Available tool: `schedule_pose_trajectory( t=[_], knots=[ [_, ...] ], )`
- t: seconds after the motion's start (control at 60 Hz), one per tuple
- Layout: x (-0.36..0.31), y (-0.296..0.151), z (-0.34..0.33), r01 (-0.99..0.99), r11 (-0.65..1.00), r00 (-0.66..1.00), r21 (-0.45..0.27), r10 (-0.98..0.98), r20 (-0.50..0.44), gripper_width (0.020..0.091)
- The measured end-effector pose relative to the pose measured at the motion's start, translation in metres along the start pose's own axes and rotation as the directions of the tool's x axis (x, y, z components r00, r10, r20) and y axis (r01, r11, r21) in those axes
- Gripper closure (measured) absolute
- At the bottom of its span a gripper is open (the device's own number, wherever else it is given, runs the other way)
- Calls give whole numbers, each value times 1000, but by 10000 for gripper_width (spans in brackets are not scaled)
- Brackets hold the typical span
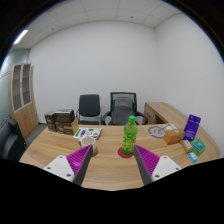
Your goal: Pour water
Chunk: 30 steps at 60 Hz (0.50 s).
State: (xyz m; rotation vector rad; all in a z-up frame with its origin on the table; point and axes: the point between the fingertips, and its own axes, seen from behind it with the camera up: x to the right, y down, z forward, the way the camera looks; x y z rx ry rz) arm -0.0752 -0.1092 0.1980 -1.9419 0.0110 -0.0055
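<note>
A green plastic bottle [130, 133] with a yellow cap stands upright on a red coaster [126, 152] on the wooden table [108, 170]. It is just beyond my fingers, a little right of the midline. A small white cup [93, 150] sits by the left fingertip. My gripper [113, 153] is open, its two purple pads [79, 158] spread wide with only bare tabletop between them.
A cardboard box [60, 121] and printed papers [87, 132] lie at the table's far left. A purple box [191, 126], an orange packet [174, 136] and small items sit on the right. Two office chairs [121, 106] stand behind the table, a cabinet [23, 95] on the left wall.
</note>
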Motion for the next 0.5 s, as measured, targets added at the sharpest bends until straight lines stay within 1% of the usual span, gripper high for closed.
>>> schedule_pose_trajectory(
  t=[0.15, 0.233, 0.333, 0.5],
  knots=[
    [-10, -5, -13, -41, 999, 999, -5, 41, 12, 267],
    [-6, -6, -14, -9, 1000, 1000, -9, 9, -6, 267],
    [0, -9, -14, -29, 1000, 999, -2, 29, -32, 270],
    [3, -7, -7, -26, 1000, 999, -7, 25, -34, 268]
  ],
)
